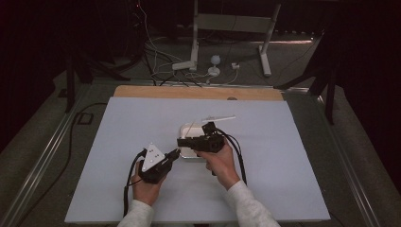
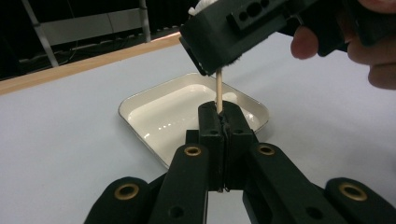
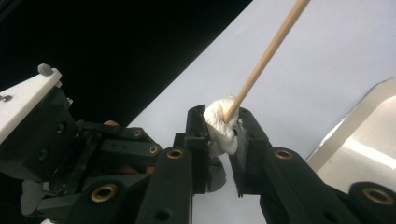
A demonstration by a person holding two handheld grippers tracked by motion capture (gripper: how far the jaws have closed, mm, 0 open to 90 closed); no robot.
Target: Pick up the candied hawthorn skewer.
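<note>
A thin wooden stick (image 2: pixel 218 88) is clamped in my left gripper (image 2: pixel 219 113), whose jaws are shut on its lower end. The stick runs up into a soft white lump (image 3: pixel 220 127), and my right gripper (image 3: pixel 222 125) is shut on that lump from both sides. In the high view the left gripper (image 1: pixel 174 155) and the right gripper (image 1: pixel 182 141) meet tip to tip over the near edge of a shallow white tray (image 1: pixel 188 128). In the right gripper view the stick (image 3: pixel 266 51) pierces the lump and points up and right.
The tray (image 2: pixel 140 100) sits mid-table on a pale mat (image 1: pixel 142 123). A thin pale rod (image 1: pixel 218 118) lies at the tray's far right. The wooden table edge (image 1: pixel 198 92) runs along the back, with cables and a stand on the floor beyond.
</note>
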